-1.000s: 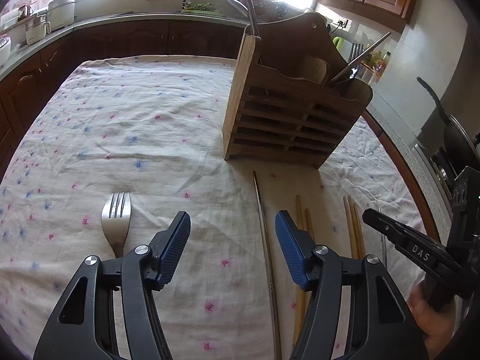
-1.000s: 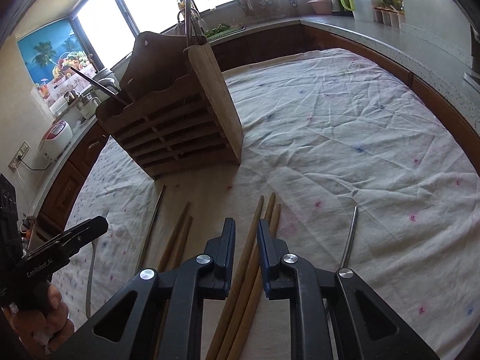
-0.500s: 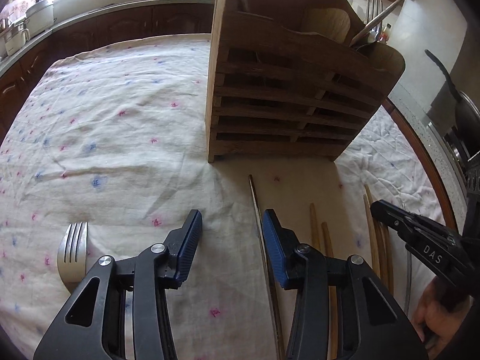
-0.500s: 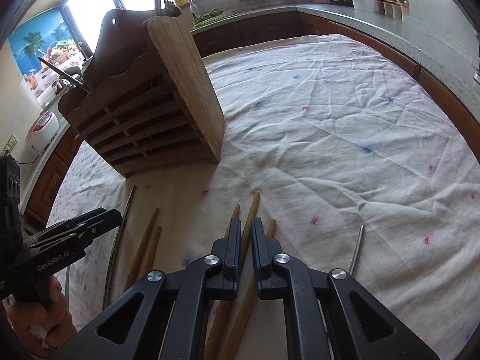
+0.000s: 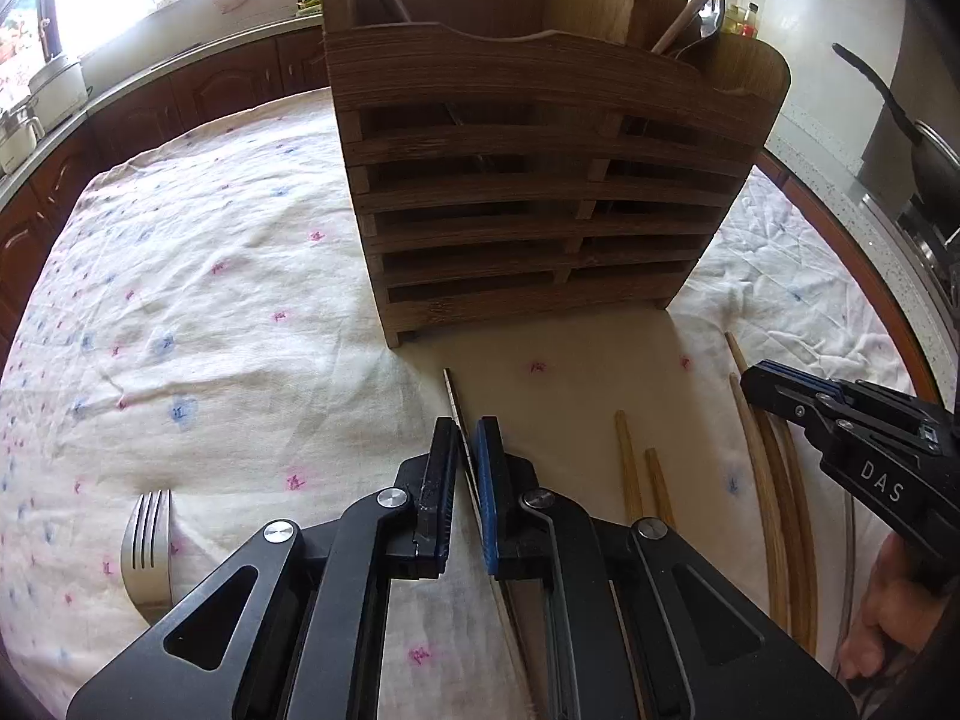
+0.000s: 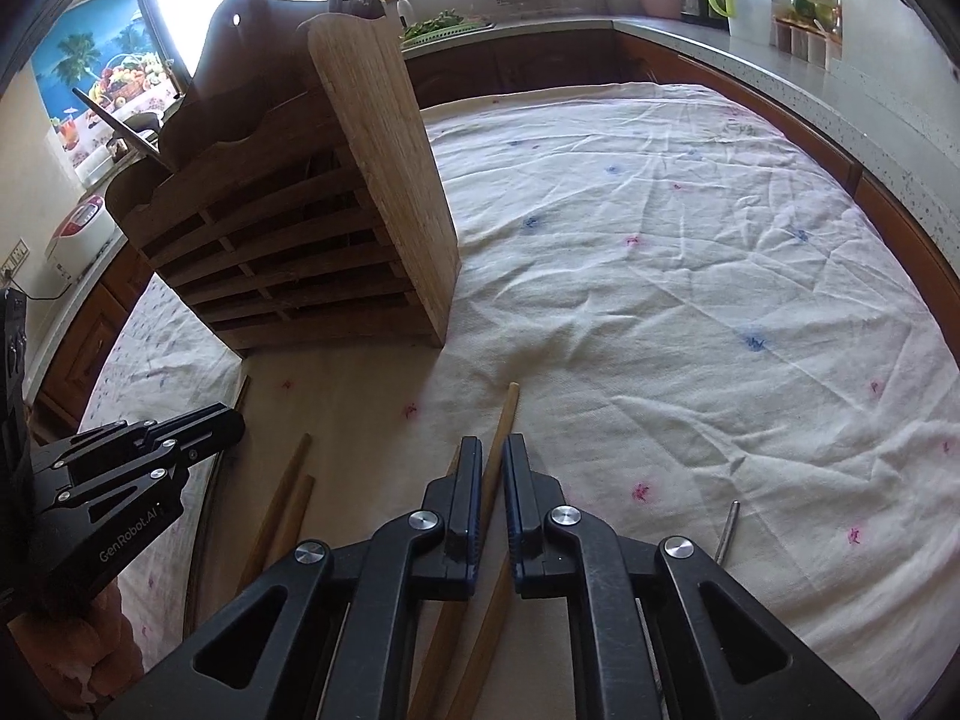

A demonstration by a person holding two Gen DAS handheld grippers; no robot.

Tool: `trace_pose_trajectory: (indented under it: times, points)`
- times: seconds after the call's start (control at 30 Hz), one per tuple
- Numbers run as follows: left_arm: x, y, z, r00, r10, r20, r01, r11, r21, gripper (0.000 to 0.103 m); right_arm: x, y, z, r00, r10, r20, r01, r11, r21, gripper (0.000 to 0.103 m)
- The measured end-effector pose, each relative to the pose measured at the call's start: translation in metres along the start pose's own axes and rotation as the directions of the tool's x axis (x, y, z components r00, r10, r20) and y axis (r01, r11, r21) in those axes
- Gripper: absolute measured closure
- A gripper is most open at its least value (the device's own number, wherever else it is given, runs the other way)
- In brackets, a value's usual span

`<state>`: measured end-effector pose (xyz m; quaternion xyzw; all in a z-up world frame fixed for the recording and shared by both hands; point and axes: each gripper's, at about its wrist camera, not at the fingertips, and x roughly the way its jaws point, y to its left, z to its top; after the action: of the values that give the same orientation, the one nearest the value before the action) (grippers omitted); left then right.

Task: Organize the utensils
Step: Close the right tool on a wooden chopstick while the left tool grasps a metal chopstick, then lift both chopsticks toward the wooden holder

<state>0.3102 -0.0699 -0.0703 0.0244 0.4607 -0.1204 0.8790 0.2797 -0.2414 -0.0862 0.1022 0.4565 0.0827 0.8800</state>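
Before the slatted wooden utensil rack (image 5: 540,192), left tongs (image 5: 465,450) clamp a thin metal chopstick (image 5: 451,387); right tongs (image 6: 492,468) clamp a wooden chopstick (image 6: 507,414). Floral-clothed counter (image 6: 690,276) beside the rack lies open.

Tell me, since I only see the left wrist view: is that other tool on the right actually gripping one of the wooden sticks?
Observer: Yes. The right wrist view shows the right tool shut on one wooden chopstick, which pokes out past its tips.
Visitor: Is anything lying beyond it, further right?
Observer: A thin metal rod lies on the tablecloth, apart from the wooden chopsticks.
Visitor: Does the wooden holder go higher than my picture shows?
Observer: Yes. The holder has a tall rounded back panel with a small hanging hole near its top.
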Motion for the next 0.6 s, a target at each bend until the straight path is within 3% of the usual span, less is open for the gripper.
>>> trace_pose_trajectory:
  times: [0.33, 0.6]
  points:
    - [-0.058, 0.031, -0.017, 0.991, -0.111, 0.071, 0.118, 0.988, -0.097, 0.099, -0.049, 0.008, -0.005, 0.991, 0.1, 0.087, -0.103, 0.994, 0.028, 0.098]
    - [-0.128, 0.046, -0.026, 0.973, -0.139, 0.185, 0.161, 0.981, -0.11, 0.099, -0.107, 0.018, -0.004, 0.97, 0.145, 0.194, -0.15, 0.989, 0.014, 0.098]
